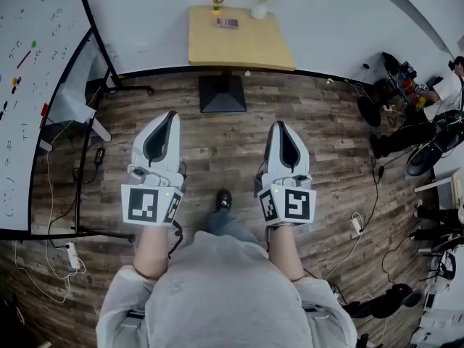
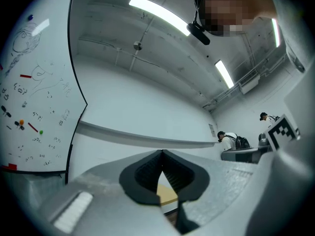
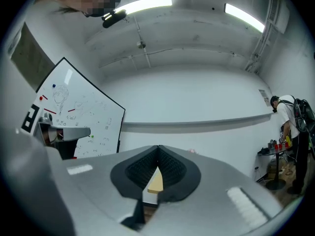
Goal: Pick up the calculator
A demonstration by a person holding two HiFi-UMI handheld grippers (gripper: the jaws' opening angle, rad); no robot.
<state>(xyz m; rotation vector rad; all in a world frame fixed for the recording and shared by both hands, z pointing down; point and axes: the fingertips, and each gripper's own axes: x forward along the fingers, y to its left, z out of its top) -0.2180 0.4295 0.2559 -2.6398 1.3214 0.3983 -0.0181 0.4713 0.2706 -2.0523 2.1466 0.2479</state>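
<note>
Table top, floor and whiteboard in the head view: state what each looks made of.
Table top: pale tan wood or wood-look laminate, matte, evenly coloured. Floor: grey-brown planks with grain and seams, wood or printed laminate; cannot tell which. Whiteboard: smooth white panel bearing marker writing, thin black frame, probably metal.

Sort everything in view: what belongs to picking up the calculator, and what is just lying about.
Job in hand: calculator; the table it lies on; left claw and right claw, both shut and empty.

Lying about: flower vase; small yellow object; whiteboard.
</note>
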